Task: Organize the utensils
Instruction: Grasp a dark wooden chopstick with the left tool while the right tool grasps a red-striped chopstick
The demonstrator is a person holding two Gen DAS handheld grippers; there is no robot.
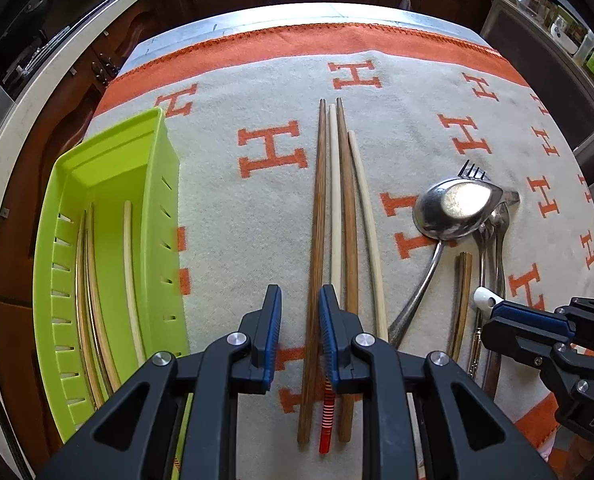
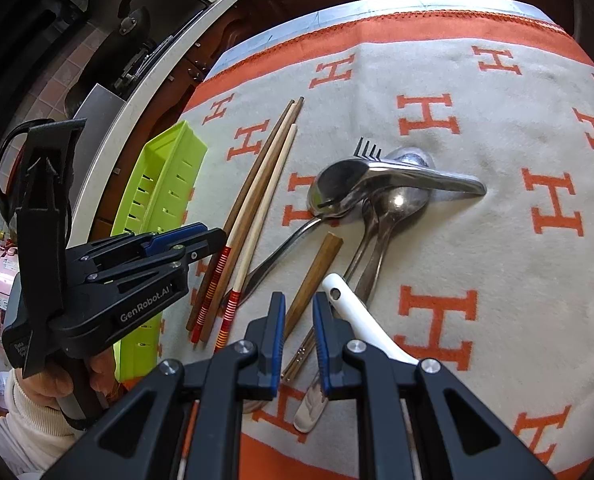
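Brown and cream chopsticks lie side by side on the blanket; they also show in the right wrist view. My left gripper is open, its fingers straddling a brown chopstick without closing on it. A green slotted tray at the left holds several chopsticks. My right gripper is open over a short brown utensil handle, next to a white ceramic spoon. Metal spoons and a fork lie in a pile.
The orange and cream H-pattern blanket covers the table. Dark cabinets and a counter edge stand beyond the table's far and left sides. The left gripper's body sits beside the green tray.
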